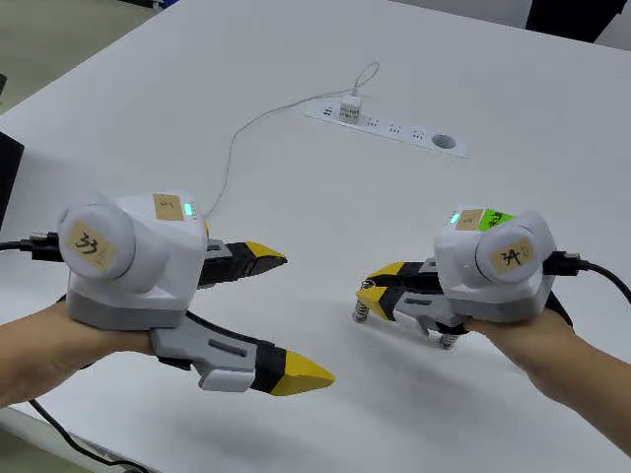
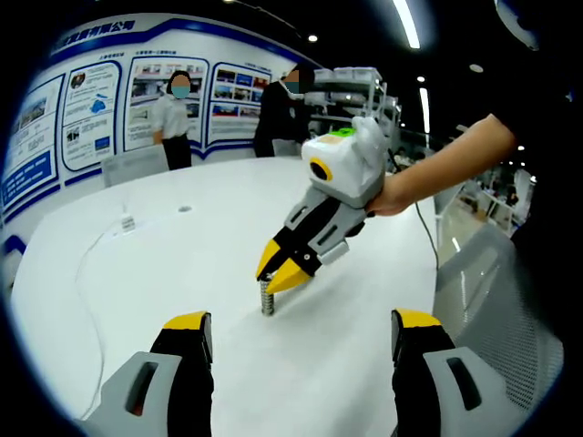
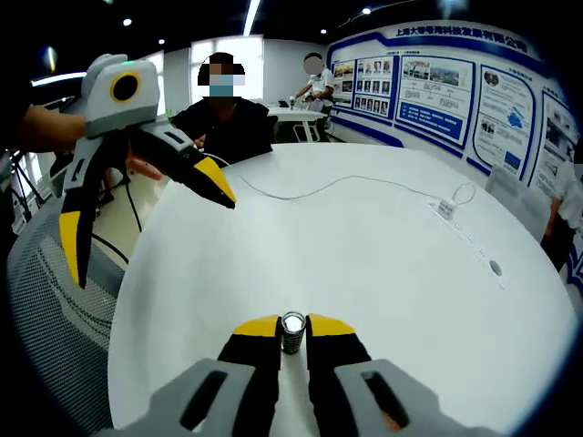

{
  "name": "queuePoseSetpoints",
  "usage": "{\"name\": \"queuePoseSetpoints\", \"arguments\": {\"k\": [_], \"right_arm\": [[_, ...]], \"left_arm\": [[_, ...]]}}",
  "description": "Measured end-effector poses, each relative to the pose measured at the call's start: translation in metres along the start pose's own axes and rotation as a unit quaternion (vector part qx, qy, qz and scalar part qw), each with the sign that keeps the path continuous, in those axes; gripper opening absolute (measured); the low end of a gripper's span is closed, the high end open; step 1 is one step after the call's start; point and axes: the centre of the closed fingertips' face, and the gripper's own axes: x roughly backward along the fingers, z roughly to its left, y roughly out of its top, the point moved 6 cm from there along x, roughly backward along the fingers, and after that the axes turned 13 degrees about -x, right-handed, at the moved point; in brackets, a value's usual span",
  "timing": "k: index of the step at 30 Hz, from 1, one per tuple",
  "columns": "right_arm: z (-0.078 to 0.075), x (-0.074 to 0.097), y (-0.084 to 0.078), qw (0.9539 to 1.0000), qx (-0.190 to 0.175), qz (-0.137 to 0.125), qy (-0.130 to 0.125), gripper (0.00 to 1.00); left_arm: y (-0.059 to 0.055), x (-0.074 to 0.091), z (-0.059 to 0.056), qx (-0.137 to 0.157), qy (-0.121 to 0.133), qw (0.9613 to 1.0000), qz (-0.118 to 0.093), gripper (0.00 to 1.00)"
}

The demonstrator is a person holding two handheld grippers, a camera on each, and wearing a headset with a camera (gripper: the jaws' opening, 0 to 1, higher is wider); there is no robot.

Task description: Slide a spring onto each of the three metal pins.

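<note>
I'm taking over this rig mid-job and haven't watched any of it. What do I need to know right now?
The left gripper is open, holds nothing and hovers over the white table.
The right gripper is shut on a spring that stands upright on the table.
A second spring stands on the table just under the right gripper's body.
Done: unclear. The frames do not show whether either spring already has a pin inside it.
Left: probably check both springs for pins first, then finish until all three pins carry a spring.
</note>
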Motion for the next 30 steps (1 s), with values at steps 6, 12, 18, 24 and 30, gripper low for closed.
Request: {"name": "queuePoseSetpoints", "arguments": {"k": [6,12,18,24,30], "right_arm": [[-0.0009,-0.001,-0.0029,1.0,0.004,0.007,0.002,0.11],[-0.0014,-0.0028,-0.0061,0.9999,0.004,0.015,0.002,0.11],[-0.0011,-0.003,-0.0063,0.9999,-0.001,0.015,0.003,0.11],[-0.0009,-0.0028,-0.0064,0.9998,-0.005,0.017,0.005,0.11],[0.0007,-0.0022,-0.0087,0.9996,-0.001,0.027,0.008,0.15]], "left_arm": [[-0.0002,-0.0003,-0.0006,0.0,0.0,1.0,0.002,0.82],[-0.0003,-0.0003,-0.0007,0.001,0.001,1.0,0.002,0.82],[-0.0008,0.0001,-0.0011,0.003,0.001,1.0,0.003,0.82],[0.0002,0.0,-0.0013,0.001,0.0,1.0,0.003,0.82],[0.0026,0.0002,-0.001,-0.001,0.001,1.0,0.0,0.82]]}}
